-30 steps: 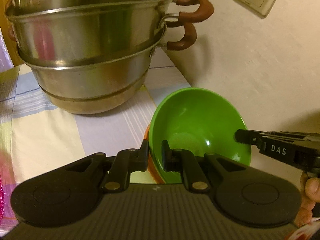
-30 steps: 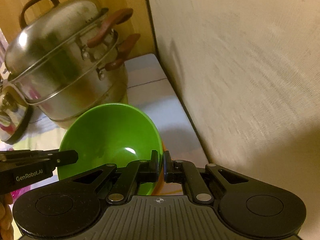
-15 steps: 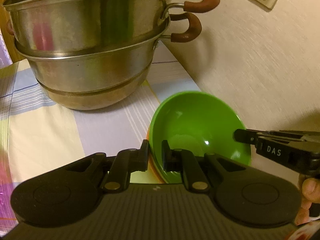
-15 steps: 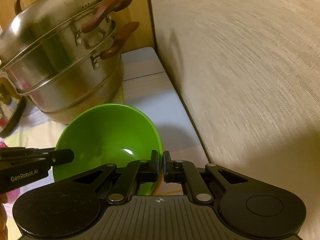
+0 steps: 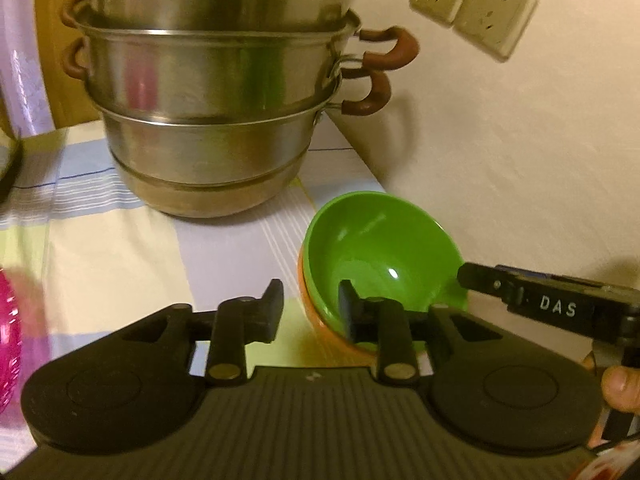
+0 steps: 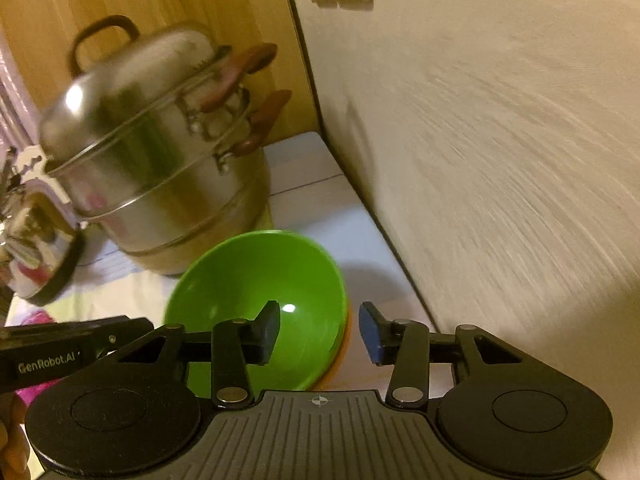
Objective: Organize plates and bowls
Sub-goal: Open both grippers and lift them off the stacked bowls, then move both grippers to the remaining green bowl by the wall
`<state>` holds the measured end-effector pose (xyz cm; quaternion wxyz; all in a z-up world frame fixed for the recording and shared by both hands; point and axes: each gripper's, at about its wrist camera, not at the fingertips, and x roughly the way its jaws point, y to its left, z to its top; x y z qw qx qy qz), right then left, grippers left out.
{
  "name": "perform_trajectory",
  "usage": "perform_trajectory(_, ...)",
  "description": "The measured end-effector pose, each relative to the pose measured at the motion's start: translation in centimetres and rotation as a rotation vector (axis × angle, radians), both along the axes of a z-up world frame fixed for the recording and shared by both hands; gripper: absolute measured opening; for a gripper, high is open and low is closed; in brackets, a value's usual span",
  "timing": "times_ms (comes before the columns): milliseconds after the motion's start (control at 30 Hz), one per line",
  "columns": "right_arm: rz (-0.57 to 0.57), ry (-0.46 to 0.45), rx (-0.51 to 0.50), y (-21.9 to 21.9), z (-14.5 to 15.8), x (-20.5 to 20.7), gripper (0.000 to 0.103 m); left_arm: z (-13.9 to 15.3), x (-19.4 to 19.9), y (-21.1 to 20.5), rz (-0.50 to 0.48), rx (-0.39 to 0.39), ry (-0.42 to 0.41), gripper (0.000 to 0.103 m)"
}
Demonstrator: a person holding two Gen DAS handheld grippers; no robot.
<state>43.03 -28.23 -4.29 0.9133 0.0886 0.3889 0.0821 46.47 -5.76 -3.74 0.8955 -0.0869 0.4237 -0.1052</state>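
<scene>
Left wrist view, left to right: steel steamer pot [image 5: 216, 120] upper left on striped tablecloth [image 5: 120, 248]; left gripper [image 5: 310, 308] bottom center, jaws opening, pads clear of the rim between them. Green bowl [image 5: 376, 248] center-right, nested in orange bowl [image 5: 320, 316], near the wall [image 5: 500, 152]. Right gripper [image 6: 320, 332] bottom center of its own view, jaws opening, straddling the green rim, not pressing.

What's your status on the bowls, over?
Left gripper and right gripper both opening, rim between jaws, pads clear. Green bowl nested in orange bowl on tablecloth. Steamer pot behind, clear.
</scene>
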Motion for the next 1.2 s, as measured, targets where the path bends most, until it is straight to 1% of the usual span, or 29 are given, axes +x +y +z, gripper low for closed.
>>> perform_trajectory(67,0.004,-0.009,0.006,0.2,0.5,-1.9,0.047,0.8,-1.7,0.3,0.003,0.01,-0.014,0.032)
perform_trajectory(133,0.003,-0.02,0.022,0.2,1.0,-4.2,0.05,1.5,-3.7,0.7,0.008,0.017,-0.034,0.04)
perform_trajectory(200,-0.006,-0.023,0.044,0.1,1.3,-6.7,0.053,2.4,-6.0,0.6,0.009,0.022,-0.05,0.045)
perform_trajectory(267,-0.011,-0.027,0.055,0.0,1.8,-9.2,0.054,3.2,-8.4,0.4,0.007,0.034,-0.069,0.051)
perform_trajectory(300,-0.018,-0.029,0.059,0.0,1.9,-10.3,0.056,3.5,-9.6,0.2,0.004,0.038,-0.077,0.058)
perform_trajectory(333,-0.026,-0.031,0.065,-0.2,2.1,-11.7,0.057,3.8,-10.7,0.0,0.005,0.04,-0.084,0.062)
perform_trajectory(433,-0.043,-0.039,0.083,-0.5,2.8,-15.6,0.06,4.4,-14.2,-1.0,-0.002,0.063,-0.099,0.066)
perform_trajectory(467,-0.049,-0.046,0.083,-0.6,3.1,-17.0,0.062,4.6,-15.3,-1.3,-0.005,0.057,-0.099,0.067)
perform_trajectory(567,-0.059,-0.065,0.074,-0.9,3.7,-21.2,0.064,5.2,-18.5,-2.0,-0.019,0.03,-0.104,0.073)
perform_trajectory(633,-0.08,-0.063,0.08,-1.1,3.9,-23.3,0.065,5.7,-20.8,-2.6,-0.026,0.023,-0.115,0.08)
perform_trajectory(833,-0.137,-0.077,0.082,-2.2,4.7,-29.7,0.066,6.4,-26.8,-4.6,-0.067,0.026,-0.142,0.087)
perform_trajectory(967,-0.152,-0.076,0.058,-2.5,4.9,-33.0,0.067,6.2,-30.1,-5.4,-0.076,0.008,-0.13,0.088)
perform_trajectory(1067,-0.142,-0.069,0.022,-2.4,4.9,-35.0,0.067,5.9,-32.1,-5.7,-0.073,-0.01,-0.118,0.088)
perform_trajectory(1200,-0.132,-0.075,-0.018,-2.4,5.2,-37.3,0.067,6.0,-34.5,-5.8,-0.06,-0.018,-0.127,0.089)
